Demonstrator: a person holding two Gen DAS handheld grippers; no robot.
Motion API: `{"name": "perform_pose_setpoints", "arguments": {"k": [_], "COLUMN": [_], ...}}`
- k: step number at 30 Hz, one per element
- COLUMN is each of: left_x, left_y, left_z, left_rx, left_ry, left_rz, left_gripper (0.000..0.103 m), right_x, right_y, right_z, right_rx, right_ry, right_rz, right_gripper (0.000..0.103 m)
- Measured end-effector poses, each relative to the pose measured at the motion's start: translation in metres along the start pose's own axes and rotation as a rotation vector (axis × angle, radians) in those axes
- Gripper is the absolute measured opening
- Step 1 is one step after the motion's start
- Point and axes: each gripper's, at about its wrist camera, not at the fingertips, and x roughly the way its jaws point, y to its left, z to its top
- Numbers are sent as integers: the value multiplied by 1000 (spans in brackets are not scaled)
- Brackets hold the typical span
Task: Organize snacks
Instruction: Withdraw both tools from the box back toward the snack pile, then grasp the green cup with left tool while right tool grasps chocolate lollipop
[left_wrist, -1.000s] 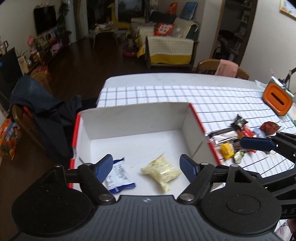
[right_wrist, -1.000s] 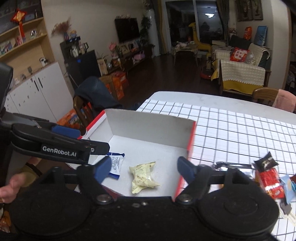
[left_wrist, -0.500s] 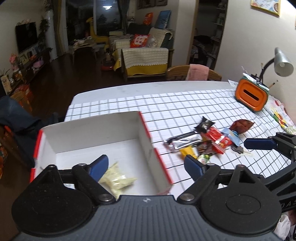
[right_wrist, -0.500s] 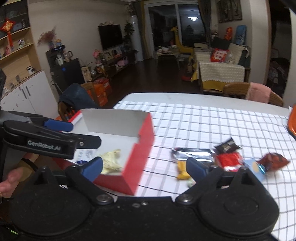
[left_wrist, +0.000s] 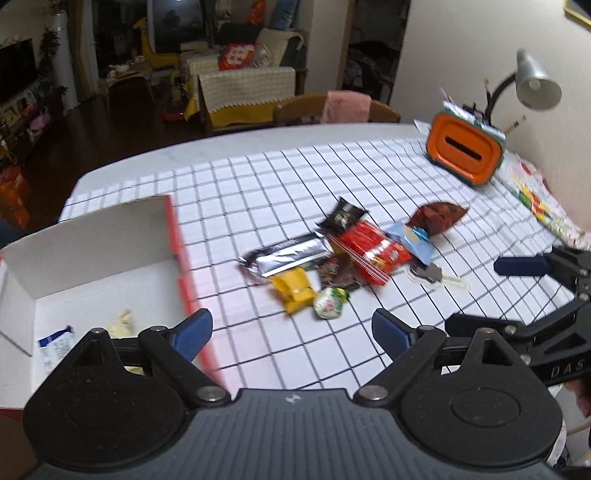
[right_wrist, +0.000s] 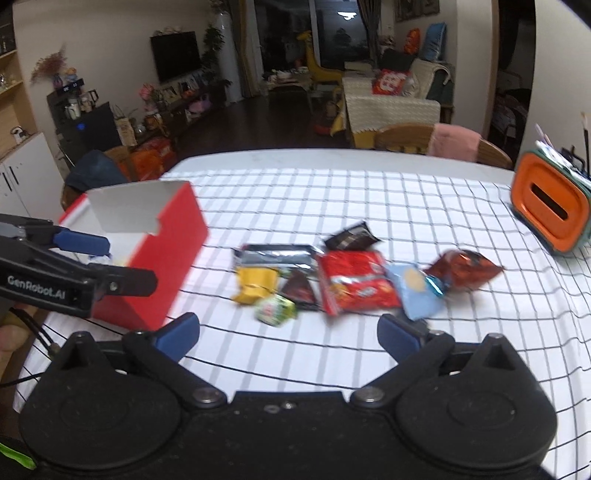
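A pile of snack packets lies mid-table: a silver bar (left_wrist: 286, 254) (right_wrist: 275, 254), a red packet (left_wrist: 373, 251) (right_wrist: 354, 282), a yellow packet (left_wrist: 293, 290) (right_wrist: 255, 284), a small green-white candy (left_wrist: 328, 302) (right_wrist: 275, 310), a light blue packet (right_wrist: 415, 290) and a dark red bag (left_wrist: 437, 218) (right_wrist: 461, 267). A red box (left_wrist: 177, 254) (right_wrist: 162, 254) with a white inside stands left; it holds a pale yellow packet (left_wrist: 122, 321) and a blue-white one (left_wrist: 55, 345). My left gripper (left_wrist: 291, 332) and right gripper (right_wrist: 288, 332) are open and empty, just short of the pile.
An orange holder (left_wrist: 465, 151) (right_wrist: 550, 210) stands at the far right by a desk lamp (left_wrist: 535, 83). A wooden chair with a pink cloth (right_wrist: 454, 146) is behind the table. The checked tablecloth (right_wrist: 332, 195) covers the table.
Both grippers have swung right, from over the box to in front of the snack pile. Both stay open and empty.
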Motion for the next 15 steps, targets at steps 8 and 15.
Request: {"name": "perform_pose_setpoints", "arguments": {"k": [8, 15], "left_x": [42, 82], "left_y": [-32, -46], "left_z": [3, 8], "left_rx": [14, -33], "left_ry": [49, 101], "left_rz": [-2, 32], "left_gripper": [94, 94], "right_x": [19, 48], "right_y": [-54, -90], "right_z": [-13, -18], "right_rx": [-30, -54], "right_ry": [37, 81], "right_rz": [-44, -71], "right_gripper": [100, 93]}}
